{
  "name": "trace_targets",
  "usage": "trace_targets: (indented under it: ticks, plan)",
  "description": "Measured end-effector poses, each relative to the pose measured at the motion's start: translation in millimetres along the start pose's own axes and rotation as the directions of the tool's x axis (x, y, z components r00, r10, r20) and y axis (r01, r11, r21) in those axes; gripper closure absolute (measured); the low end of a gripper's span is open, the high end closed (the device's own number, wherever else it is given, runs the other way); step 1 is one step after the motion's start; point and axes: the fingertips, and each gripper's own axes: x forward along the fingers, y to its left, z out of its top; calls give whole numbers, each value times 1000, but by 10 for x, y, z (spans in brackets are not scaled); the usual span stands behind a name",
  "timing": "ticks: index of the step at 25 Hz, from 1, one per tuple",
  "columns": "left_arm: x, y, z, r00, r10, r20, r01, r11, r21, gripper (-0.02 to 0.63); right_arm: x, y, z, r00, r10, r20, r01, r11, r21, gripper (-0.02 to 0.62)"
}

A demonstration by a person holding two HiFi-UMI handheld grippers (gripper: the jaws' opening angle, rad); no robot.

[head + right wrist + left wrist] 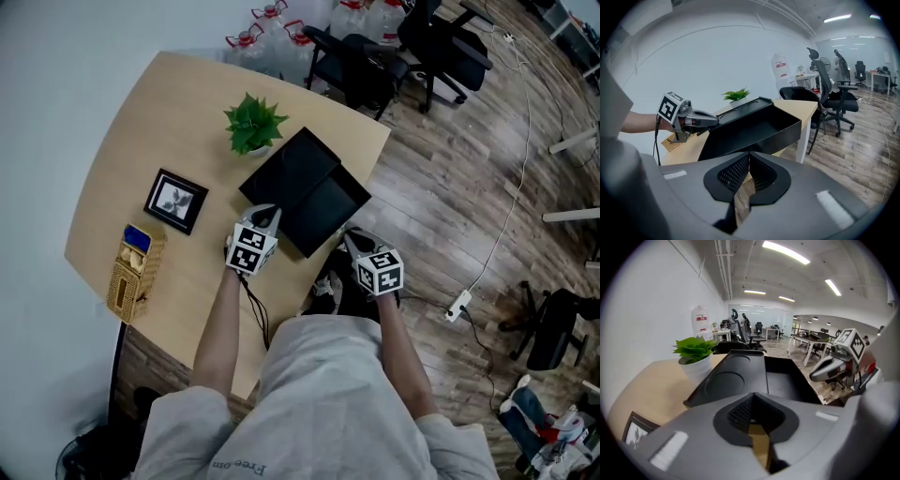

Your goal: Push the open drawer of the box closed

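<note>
The left gripper's jaws are pressed together on nothing. The drawer stands pulled out of the box, just ahead and to their right. The right gripper's jaws are likewise closed and empty, and the drawer lies just ahead of them.

left tongs closed together, black box ahead, drawer open, potted plant beside

Left gripper, right gripper side by side, pointing forward; jaws together, nothing held.
</note>
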Motion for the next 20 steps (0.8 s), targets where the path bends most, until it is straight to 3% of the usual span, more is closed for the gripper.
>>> trace_targets:
  ticks: [11,16,20]
  plan:
    - [9,-17,28,979,-194,-68,191,980,-49,554,134,79,-62,997,36,-72,-42,996,-74,592]
    - [4,-20,12,977,-200,-73,197,979,-50,554,140,60,-107,996,30,-85,-38,994,-105,592]
    - [12,-22,9,978,-196,-68,192,979,-62,554,179,51,-120,996,36,-84,-41,997,-65,589]
